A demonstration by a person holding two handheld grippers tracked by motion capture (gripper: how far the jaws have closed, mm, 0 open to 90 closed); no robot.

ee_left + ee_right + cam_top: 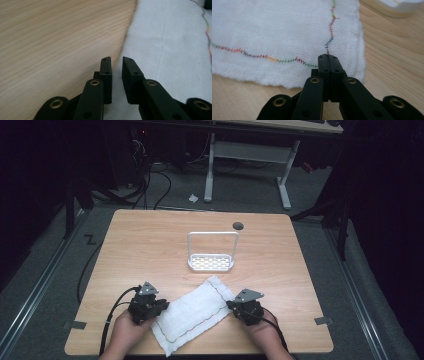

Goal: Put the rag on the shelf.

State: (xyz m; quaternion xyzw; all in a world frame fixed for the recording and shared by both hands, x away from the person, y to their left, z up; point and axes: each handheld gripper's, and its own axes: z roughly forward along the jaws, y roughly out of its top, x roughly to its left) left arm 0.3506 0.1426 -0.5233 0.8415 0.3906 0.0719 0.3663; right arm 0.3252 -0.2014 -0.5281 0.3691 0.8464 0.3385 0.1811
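Fig.: cloth (192,312) flat betw. two grippers.
Left gripper (116,60) narrowly parted astride cloth edge; right gripper (328,57) pinched together at corner, grip on fabric unclear.

Both hands come in from the near edge of the surface (150,240). The left hand (126,330) holds the left gripper (117,65) low over the cloth's (192,312) left edge, fingers (106,72) slightly parted. The right gripper (328,62), in the right hand (262,332), sits at the cloth's right corner, fingers pressed together.
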